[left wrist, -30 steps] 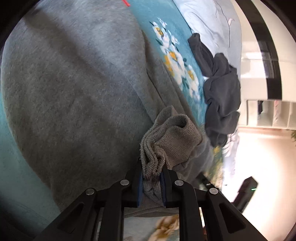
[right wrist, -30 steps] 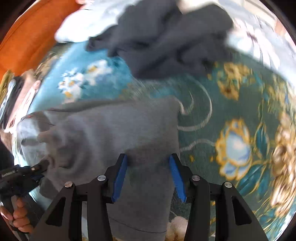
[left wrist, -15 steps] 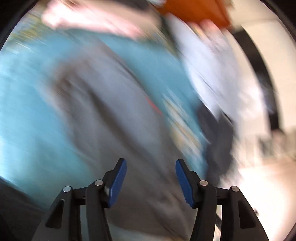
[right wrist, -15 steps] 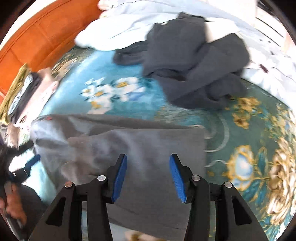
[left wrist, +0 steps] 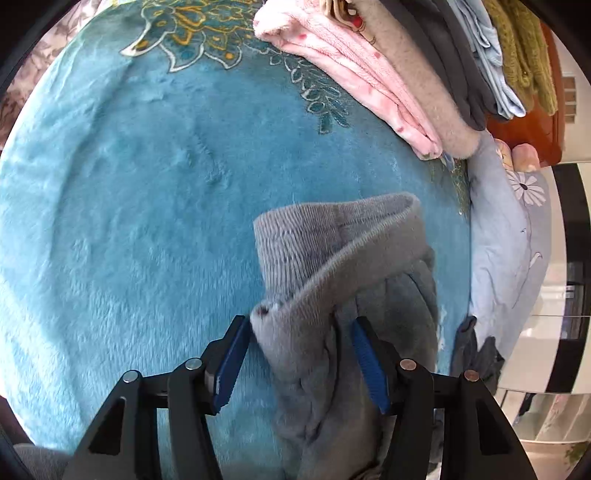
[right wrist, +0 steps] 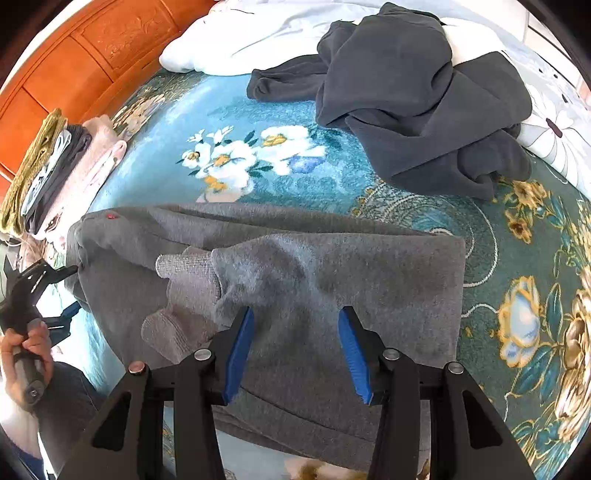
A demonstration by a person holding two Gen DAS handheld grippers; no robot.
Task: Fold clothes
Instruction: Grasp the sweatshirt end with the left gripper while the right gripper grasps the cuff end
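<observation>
Straddling the grey sweater's (right wrist: 295,280) ribbed hem (left wrist: 332,236) mid-frame, my left gripper (left wrist: 299,354) gapes wide; right gripper (right wrist: 295,347) hovers wide too; no writing readable

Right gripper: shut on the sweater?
No, the right gripper is open, its blue pads spread apart over the grey sweater with nothing pinched between them.

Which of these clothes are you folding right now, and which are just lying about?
In the job:
grey sweater, half folded on the blanket
its ribbed edge, between the open left gripper
right gripper, open above the sweater

Lying about:
dark grey garment, crumpled
stack of folded clothes
white bedding
</observation>
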